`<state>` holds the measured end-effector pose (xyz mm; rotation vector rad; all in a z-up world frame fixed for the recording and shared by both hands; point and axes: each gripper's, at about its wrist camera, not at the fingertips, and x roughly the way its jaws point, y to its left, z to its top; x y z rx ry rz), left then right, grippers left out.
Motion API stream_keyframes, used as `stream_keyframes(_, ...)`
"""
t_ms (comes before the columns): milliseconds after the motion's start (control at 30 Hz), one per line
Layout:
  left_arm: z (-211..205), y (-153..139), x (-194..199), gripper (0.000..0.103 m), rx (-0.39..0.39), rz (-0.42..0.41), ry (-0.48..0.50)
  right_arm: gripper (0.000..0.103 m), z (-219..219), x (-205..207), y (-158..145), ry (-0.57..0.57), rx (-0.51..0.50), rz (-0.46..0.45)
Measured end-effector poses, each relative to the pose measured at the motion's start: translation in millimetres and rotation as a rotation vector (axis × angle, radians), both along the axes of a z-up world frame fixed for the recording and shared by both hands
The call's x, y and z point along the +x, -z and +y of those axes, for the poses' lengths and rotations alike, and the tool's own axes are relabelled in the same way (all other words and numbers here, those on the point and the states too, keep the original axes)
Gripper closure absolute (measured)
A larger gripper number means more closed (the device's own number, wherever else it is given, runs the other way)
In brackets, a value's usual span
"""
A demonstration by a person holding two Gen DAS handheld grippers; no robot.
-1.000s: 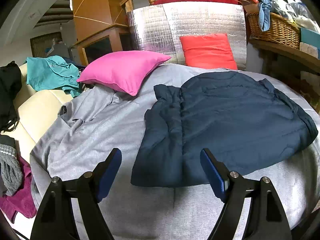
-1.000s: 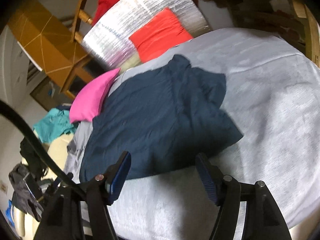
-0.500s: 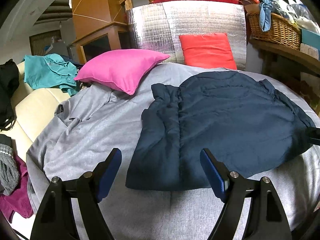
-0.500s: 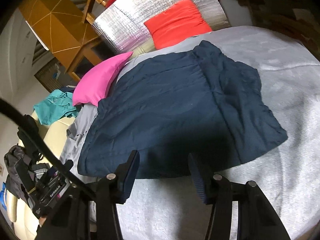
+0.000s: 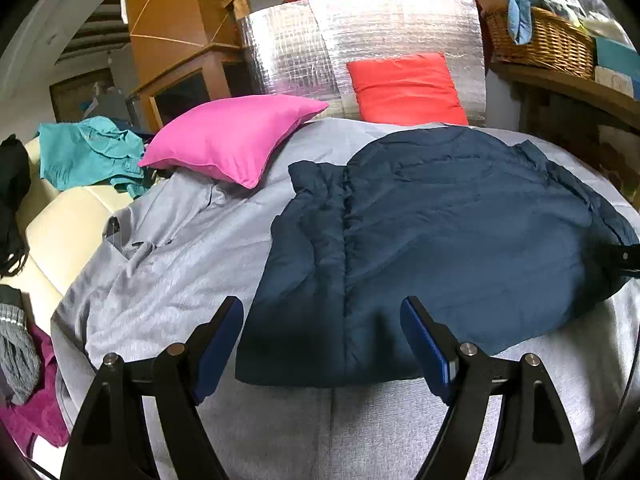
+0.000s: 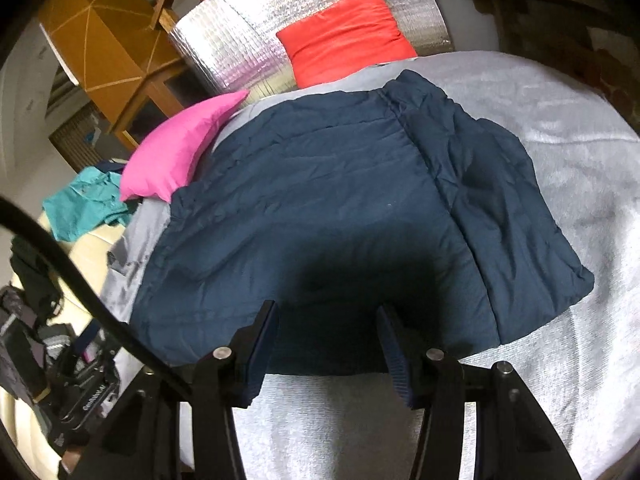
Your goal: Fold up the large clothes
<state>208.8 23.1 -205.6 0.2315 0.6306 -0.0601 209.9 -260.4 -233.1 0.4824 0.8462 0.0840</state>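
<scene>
A dark navy padded jacket lies spread flat on the grey bed cover. My left gripper stands open just above the jacket's near hem, over its left part, with nothing pressed between the blue pads. In the right wrist view the same jacket fills the middle. My right gripper hovers over the near hem with its jaws half-narrowed and apart, and its shadow falls on the cloth. A black part of the right gripper shows at the jacket's right edge.
A pink pillow and a red cushion lie at the head of the bed against a silver foil panel. A teal garment and other clothes lie at the left. A wicker basket stands on a shelf at the right.
My right gripper has come in closer over the jacket's near hem, rolled a little, and narrowed its jaws. It now shows at the right edge of the left view. The left gripper has kept still.
</scene>
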Motion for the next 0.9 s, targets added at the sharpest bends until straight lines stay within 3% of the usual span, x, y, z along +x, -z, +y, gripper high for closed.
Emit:
stream_keyframes(400,-6.4,9.8,11.4,0.022,0.011,0.046,-0.009,0.048,12.1,1.9,-3.4,-0.004,-0.105,0.002)
stream_keyframes(900,5.9,23.7,30.6,0.022,-0.088,0.145,-0.071,0.048,29.7,1.7,-5.6,0.004,-0.250,-0.002)
